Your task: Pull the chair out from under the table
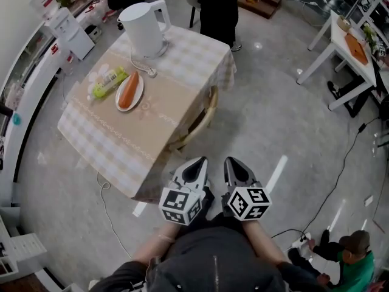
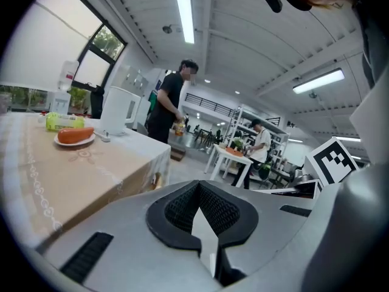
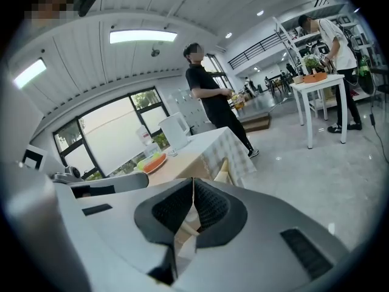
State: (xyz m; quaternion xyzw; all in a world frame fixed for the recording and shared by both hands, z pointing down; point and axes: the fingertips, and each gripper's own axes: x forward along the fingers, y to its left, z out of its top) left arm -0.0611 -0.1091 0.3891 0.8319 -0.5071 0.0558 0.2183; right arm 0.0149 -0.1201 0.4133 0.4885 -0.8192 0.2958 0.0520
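On my left gripper [image 1: 199, 162] the fingers are pressed together on nothing; on my right gripper [image 1: 233, 162] they are closed and empty too. Ahead, apart from both, the light wooden chair [image 1: 204, 118] sits tucked under the beige checked-cloth table [image 1: 115, 148], only its curved back showing.

My left gripper [image 1: 197, 168] and right gripper [image 1: 236, 168] are grey with black jaws and black-and-white square markers. The worktop cloth [image 1: 159, 111] is beige with a beige-and-white checked border. The kettle [image 1: 144, 28] is white. The chair [image 1: 205, 118] is pale wood.
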